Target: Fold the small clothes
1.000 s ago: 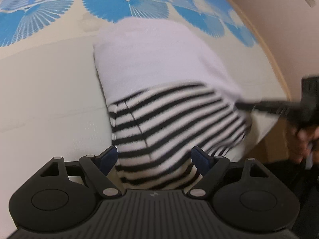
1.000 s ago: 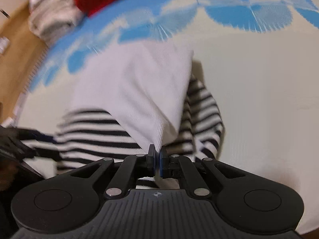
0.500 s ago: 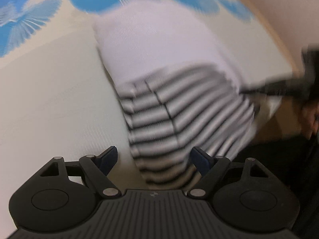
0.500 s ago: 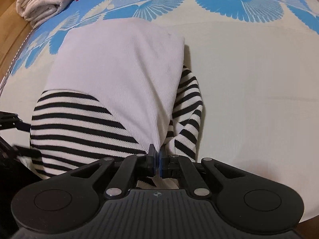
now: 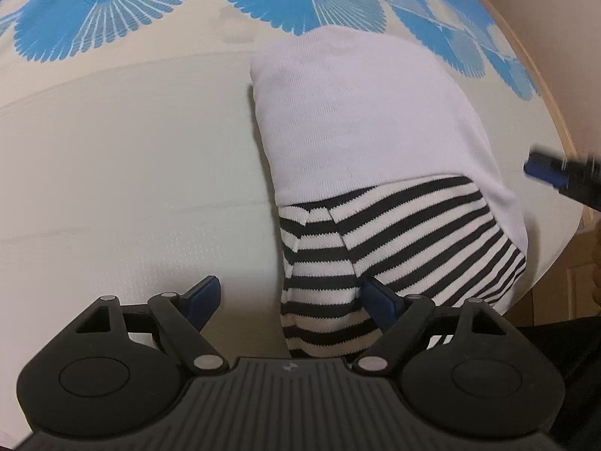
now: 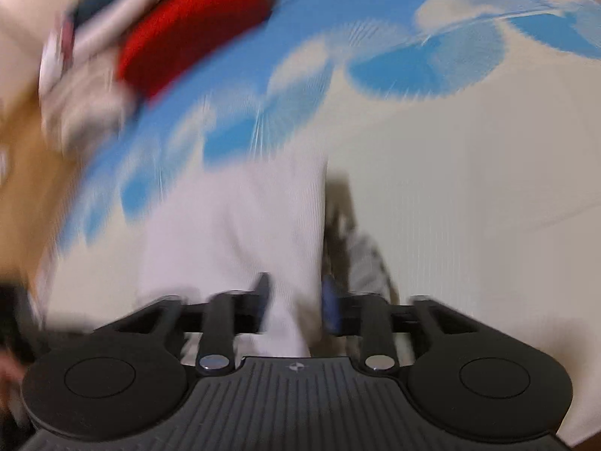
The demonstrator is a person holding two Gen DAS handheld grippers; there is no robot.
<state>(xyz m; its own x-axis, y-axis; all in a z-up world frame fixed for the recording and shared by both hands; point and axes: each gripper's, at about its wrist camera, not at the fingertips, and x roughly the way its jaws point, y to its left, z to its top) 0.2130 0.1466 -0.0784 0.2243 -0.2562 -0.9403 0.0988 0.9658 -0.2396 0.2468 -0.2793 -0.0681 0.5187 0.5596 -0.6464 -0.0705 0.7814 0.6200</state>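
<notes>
Cream cloth w/ blue fan print (image 5: 112, 143) covers the work surface; the print runs along the far edge, and a strip of wood rim (image 5: 556, 112) shows at far right in the left wrist view.

Folded garment (image 5: 368, 143) lies centre-right on the cloth: white ribbed part on top and far, black-and-white striped part (image 5: 405, 233) sticking out near. Its near end drops under the tool body, so cut off from sight.

Left gripper (image 5: 289, 300) is released, jaws spread wide. Left blue pad sits over bare cloth; right pad is right at the striped fabric, prob. touching, but nothing is pinched. Striped edge fills the right half of the gap.

Right gripper (image 6: 295, 300) is opening. White fabric (image 6: 240, 233) sits between the blue pads w/ a visible gap on the left side, so not clamped. Right wrist view is heavily motion-blurred: stripes at right of the white part (image 6: 366, 259) read only as grey smear, fold edges hard to make out. In the left wrist view the right gripper's blue tip (image 5: 544, 171) pokes in from the right edge, blurred, just beside the garment's right side; rest of it is cut off.

Far left in the right wrist view: red knit item (image 6: 188, 34) and pale folded clothes (image 6: 82, 105) at the cloth's far corner, both smeared, details unreadable.
</notes>
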